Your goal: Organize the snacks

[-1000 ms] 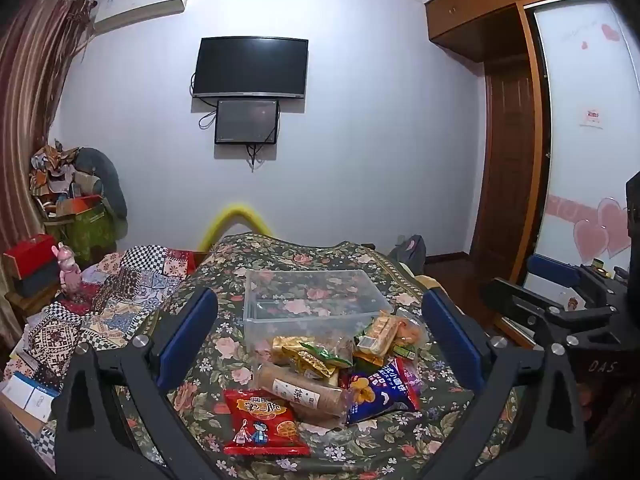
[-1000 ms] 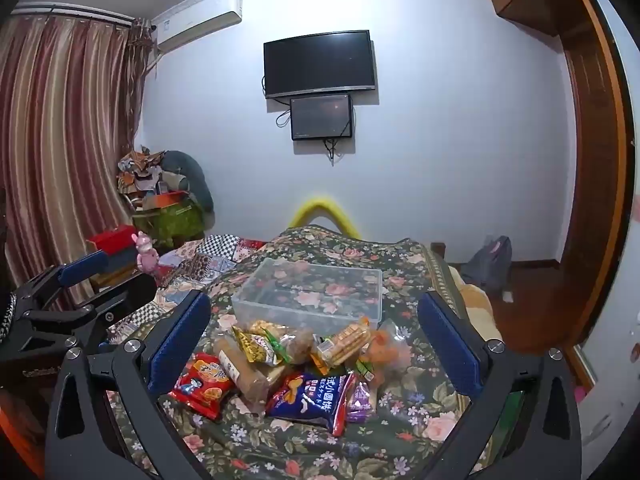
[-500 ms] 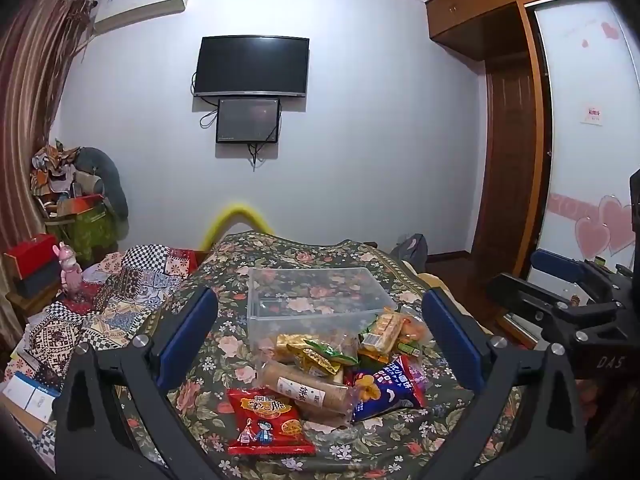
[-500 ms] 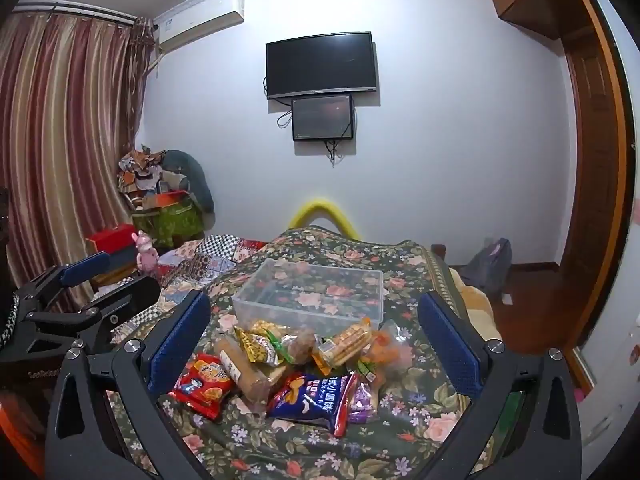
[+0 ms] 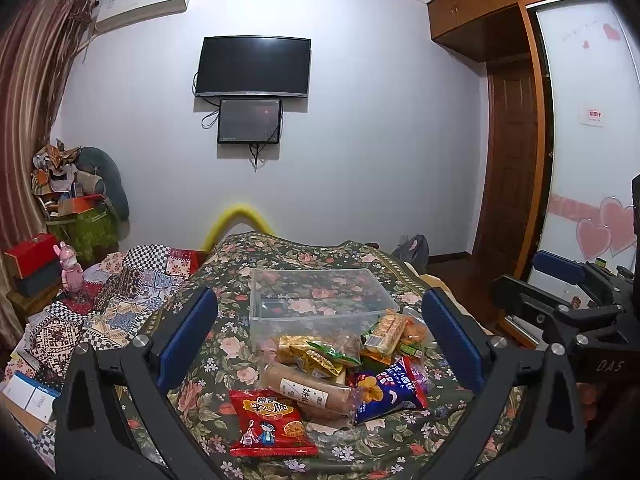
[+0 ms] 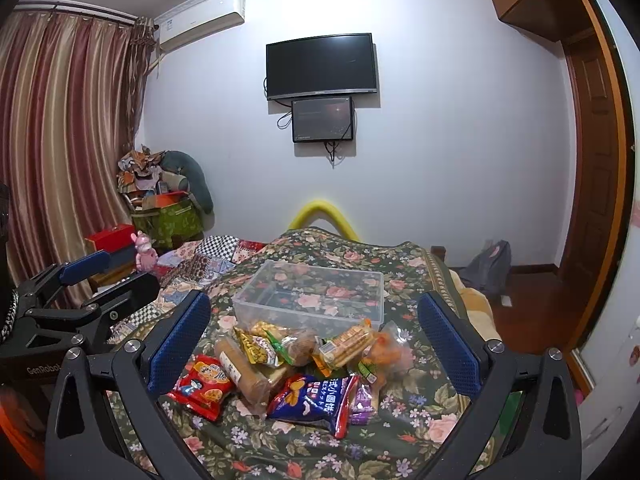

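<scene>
You are barely moving: across the last second both views are drifting only slightly, and the pile looks the same, so nothing has been picked up yet and the sorting is, by my reading, still at its very start. Your left gripper (image 5: 320, 340) is hanging released, its blue pads spread wide and framing the snacks (image 5: 336, 368) without touching any of them; your right gripper (image 6: 314, 340) is doing the same, spread wide and grasping nothing. The snacks are lying in a loose heap on the floral cloth (image 5: 224, 344), just in front of the clear bin (image 5: 320, 296), which is sitting with no packet in it. Nearest to you on the left is the red packet (image 5: 270, 424), apart from the rest at the edge of the heap; the blue bag (image 6: 316, 398) is lying on your right side, partly over a purple one. The long tan roll (image 5: 308, 390) is resting between them, under the yellow wrappers. Since the red packet is lying flat and free, you are probably best placed to take it first with the left.
</scene>
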A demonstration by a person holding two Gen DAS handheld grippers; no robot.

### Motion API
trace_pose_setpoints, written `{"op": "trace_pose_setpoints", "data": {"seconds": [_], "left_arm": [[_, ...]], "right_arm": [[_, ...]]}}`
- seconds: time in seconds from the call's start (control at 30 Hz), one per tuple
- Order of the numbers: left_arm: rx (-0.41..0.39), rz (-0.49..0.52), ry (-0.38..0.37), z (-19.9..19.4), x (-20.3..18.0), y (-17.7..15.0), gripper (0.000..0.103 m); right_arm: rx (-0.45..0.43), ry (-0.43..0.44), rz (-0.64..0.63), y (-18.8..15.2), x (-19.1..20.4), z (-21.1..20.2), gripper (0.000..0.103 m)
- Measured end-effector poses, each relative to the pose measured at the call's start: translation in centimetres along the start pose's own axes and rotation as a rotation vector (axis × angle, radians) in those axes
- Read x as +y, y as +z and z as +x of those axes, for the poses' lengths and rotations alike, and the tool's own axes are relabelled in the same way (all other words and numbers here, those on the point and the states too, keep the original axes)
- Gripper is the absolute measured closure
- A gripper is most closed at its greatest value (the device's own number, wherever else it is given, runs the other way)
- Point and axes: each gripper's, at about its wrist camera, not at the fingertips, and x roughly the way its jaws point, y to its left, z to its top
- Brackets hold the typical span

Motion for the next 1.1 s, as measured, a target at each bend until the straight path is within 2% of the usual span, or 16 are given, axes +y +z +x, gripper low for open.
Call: {"op": "trace_pose_setpoints", "data": {"seconds": [1.1], "left_arm": [[0.01,0.012,-0.009,-0.02,-0.47,0.45,0.0]], "right_arm": [[-0.017,0.001,0.009,0.2,-0.37,-0.46,0.0]]}}
